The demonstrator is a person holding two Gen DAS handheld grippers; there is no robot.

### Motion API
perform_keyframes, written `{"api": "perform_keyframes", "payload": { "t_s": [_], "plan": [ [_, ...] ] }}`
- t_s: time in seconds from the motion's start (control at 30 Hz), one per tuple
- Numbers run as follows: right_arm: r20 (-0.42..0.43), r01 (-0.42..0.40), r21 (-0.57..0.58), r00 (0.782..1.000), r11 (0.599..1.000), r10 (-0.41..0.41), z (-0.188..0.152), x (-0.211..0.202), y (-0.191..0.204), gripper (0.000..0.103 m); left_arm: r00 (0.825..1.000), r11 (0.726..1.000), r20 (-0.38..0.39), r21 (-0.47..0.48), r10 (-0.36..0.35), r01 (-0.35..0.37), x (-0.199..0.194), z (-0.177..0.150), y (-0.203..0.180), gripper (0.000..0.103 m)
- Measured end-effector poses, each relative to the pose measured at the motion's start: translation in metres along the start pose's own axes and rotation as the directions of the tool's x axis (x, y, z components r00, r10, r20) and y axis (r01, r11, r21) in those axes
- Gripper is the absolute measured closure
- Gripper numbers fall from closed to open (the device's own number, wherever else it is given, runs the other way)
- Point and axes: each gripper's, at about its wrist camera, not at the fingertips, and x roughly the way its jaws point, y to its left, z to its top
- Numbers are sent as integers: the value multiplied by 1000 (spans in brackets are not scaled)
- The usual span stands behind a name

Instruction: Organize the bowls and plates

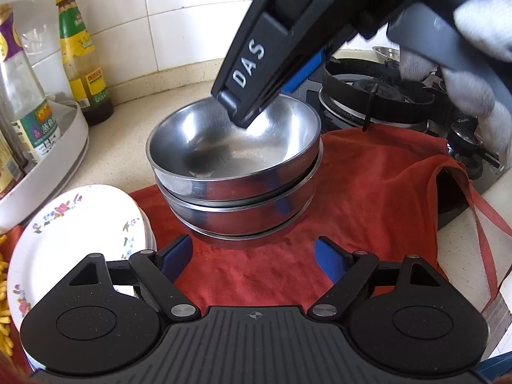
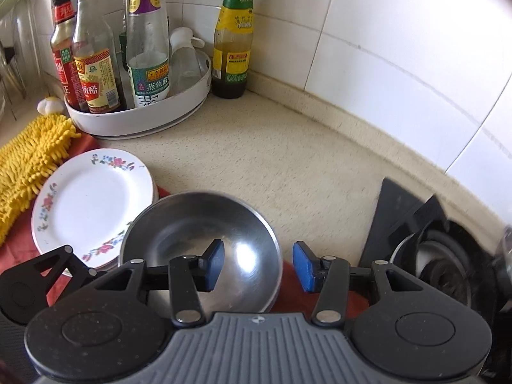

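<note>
The red cloth (image 1: 368,192) was the reference. On it stood the stack of steel bowls (image 1: 236,198), with the flowered plates (image 2: 92,198) just beside it at the cloth's left edge. The right gripper (image 2: 257,264) hung over the top bowl's right rim, jaws apart, one finger inside (holding nothing). The left gripper (image 1: 252,256) waited open, in front of the stack. I judged the release best finished by lifting straight up, so the stack stayed centred.

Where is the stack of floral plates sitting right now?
In the right wrist view the stack of floral plates sits at left on the red cloth, beside the steel bowls, with the yellow duster further left and the white bottle tray behind.
</note>
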Motion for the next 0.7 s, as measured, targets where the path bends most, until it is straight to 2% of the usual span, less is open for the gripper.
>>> {"api": "perform_keyframes", "payload": {
  "t_s": [0.1, 0.23, 0.37, 0.47, 0.7],
  "plan": [
    [48, 78, -66, 996, 995, -75, 0, -5, 7, 57, 1000, 1000, 3, 3, 5, -5, 3, -2, 0, 15],
    [134, 148, -104, 982, 984, -133, 3, -14, 13, 49, 1000, 1000, 0, -4, 5, -5, 8, -2, 0, 15],
    [221, 213, -122, 958, 969, -182, 7, -22, 20, 43, 1000, 1000, 5, -14, 12, -12, 13, -1, 3, 14],
    [253, 216, -137, 951, 967, -177, 10, -25, 23, 42, 1000, 1000, 7, -27, 12, -12, 17, -1, 8, 14],
    [243, 207, -169, 956, 964, -163, 9, -16, 24, 42, 1000, 999, 6, -30, 17, -17, 22, 2, 12, 14]
  ]
}}
